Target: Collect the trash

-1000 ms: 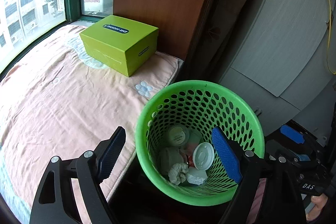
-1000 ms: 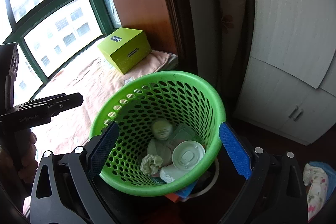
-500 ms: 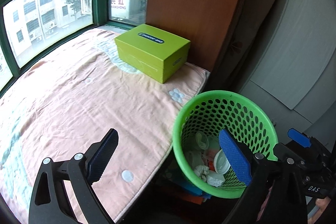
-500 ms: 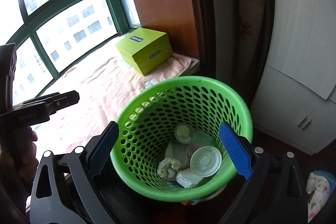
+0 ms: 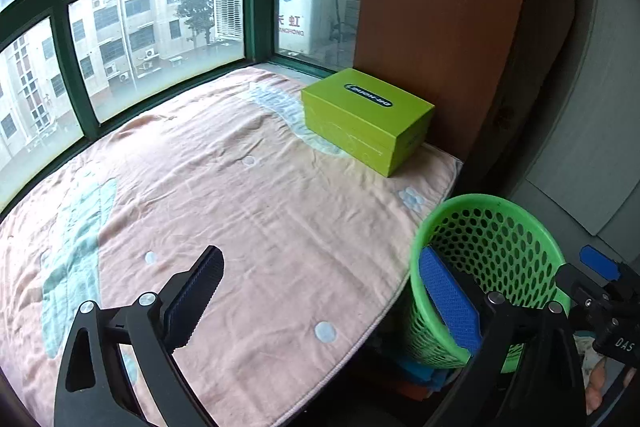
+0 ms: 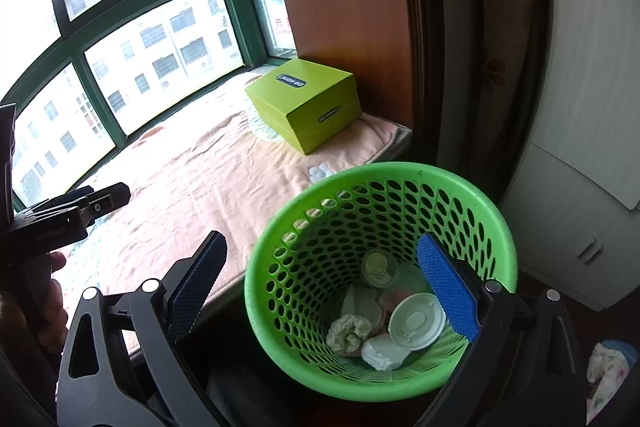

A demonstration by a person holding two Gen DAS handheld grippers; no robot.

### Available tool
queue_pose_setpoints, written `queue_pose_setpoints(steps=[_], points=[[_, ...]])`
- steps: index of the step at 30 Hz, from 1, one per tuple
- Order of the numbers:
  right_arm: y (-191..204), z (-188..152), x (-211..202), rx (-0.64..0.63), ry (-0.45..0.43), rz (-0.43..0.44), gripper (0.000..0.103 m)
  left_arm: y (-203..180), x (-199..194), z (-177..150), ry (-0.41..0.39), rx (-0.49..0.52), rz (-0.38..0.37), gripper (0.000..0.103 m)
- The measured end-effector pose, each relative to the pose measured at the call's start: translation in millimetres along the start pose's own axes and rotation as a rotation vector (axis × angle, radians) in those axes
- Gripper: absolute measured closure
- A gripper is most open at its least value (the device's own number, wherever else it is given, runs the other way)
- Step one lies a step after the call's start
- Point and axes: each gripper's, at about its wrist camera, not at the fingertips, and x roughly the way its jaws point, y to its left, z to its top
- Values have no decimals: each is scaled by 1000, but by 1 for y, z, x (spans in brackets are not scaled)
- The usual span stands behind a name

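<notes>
A green perforated basket [image 6: 360, 173] stands on the floor beside the padded window seat. It holds trash: a white plastic lid [image 6: 416, 321], a crumpled tissue [image 6: 348, 331] and a small round cup [image 6: 378, 269]. My right gripper [image 6: 322, 241] hovers above the basket's near rim, open, with nothing between its blue pads. My left gripper [image 5: 320, 259] hangs open over the pink blanket [image 5: 240, 207], empty, with the basket [image 5: 496, 201] behind its right finger. No loose trash shows on the blanket.
A lime-green box [image 5: 368, 119] sits at the blanket's far right corner against a brown wooden panel [image 5: 432, 27]. Green-framed windows [image 5: 152, 27] curve around the seat. White cabinet doors [image 6: 580, 187] stand right of the basket. A hand holds the left gripper [image 6: 72, 207] at the left edge.
The left gripper has swung away from above the basket to over the blanket, its jaws a little wider. The right gripper drew back slightly; the basket sits further right in its view.
</notes>
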Motion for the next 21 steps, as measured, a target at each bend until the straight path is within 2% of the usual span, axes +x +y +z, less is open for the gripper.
queue_pose_setpoints(steps=[15, 21], points=[[37, 11, 11, -61, -15, 48, 7, 53, -28, -9, -52, -95, 139, 7], [48, 13, 15, -80, -18, 38, 6, 59, -34, -12, -74, -81, 190, 7]])
